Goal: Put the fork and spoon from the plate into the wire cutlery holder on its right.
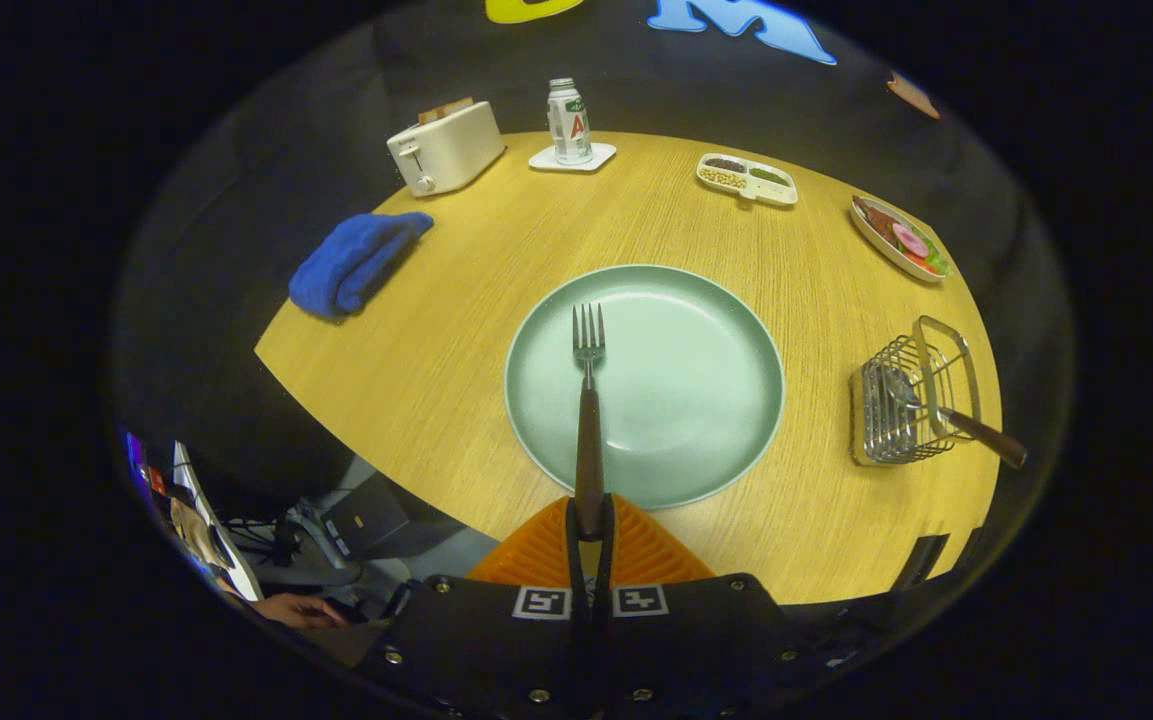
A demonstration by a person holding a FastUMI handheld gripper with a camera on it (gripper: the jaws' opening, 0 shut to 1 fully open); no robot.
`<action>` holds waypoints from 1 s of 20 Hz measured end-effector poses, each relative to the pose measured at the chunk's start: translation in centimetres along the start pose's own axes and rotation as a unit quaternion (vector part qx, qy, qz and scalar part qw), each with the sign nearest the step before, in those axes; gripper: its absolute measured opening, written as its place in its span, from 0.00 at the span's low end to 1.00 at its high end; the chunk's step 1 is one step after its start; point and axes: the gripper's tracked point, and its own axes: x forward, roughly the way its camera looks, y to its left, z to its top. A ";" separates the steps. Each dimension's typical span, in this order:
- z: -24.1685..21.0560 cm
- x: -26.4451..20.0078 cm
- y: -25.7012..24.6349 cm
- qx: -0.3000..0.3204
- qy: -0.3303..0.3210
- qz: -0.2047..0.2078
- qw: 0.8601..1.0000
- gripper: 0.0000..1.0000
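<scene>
My gripper (589, 525) is shut on the dark wooden handle of the fork (588, 400). The fork points straight ahead, lifted, with its tines over the left half of the pale green plate (696, 400). The plate lies on the wooden table with nothing on it. To the plate's right stands the wire cutlery holder (901, 405). The spoon (966, 425) is in the holder, bowl down, its brown handle leaning out to the right over the rim.
A folded blue towel (356, 262) lies at the table's left edge. At the back are a white toaster (444, 147), a bottle (568, 122) on a coaster, a divided snack tray (746, 178) and a dish of food (901, 240).
</scene>
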 end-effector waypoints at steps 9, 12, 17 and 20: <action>0.4 -6.0 -4.3 -0.018 0.046 0.021 0.999 0.01; 0.8 -8.0 -7.1 -0.037 0.055 0.001 0.998 0.01; 1.1 -10.5 -10.4 -0.040 0.057 -0.021 0.997 0.01; 0.9 -11.9 -11.8 -0.037 0.070 -0.023 0.997 0.01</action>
